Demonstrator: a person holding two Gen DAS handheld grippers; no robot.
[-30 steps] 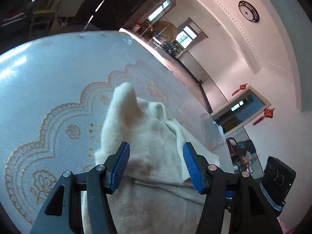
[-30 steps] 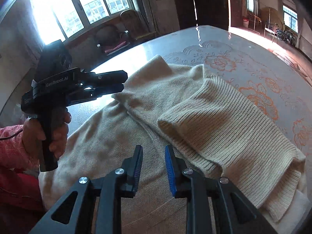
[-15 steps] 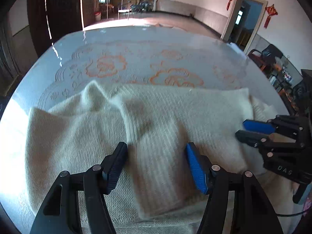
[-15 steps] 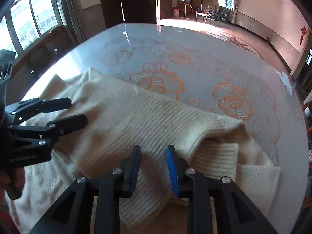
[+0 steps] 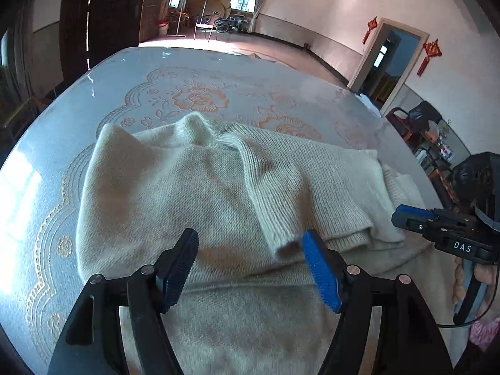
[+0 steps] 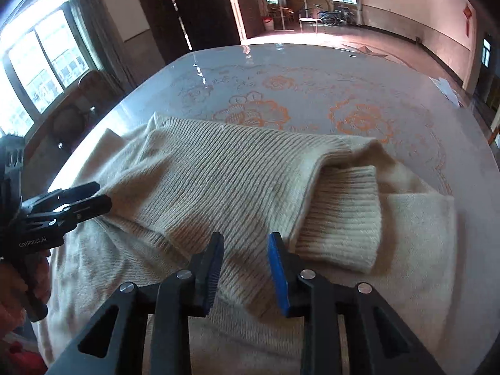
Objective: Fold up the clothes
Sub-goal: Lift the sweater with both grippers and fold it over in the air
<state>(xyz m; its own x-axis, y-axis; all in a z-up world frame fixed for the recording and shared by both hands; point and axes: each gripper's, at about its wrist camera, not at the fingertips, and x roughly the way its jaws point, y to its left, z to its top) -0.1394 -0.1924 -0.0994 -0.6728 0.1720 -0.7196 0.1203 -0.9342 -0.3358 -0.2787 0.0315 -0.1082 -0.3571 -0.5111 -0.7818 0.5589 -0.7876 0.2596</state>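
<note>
Two tools, left (image 5: 250, 262) marked "GenRobot.AI", right (image 6: 245, 262) marked "DAS", hover spread and widening, empty, over the cream sweater (image 5: 193, 193).

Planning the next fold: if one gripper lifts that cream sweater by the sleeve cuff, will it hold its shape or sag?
The sweater will likely sag: its knit already lies in soft folds and bumps. The ribbed cuff looks thick, so pads should grip it without much slipping. The table looks glossy, so the rest may slide along when pulled.
</note>
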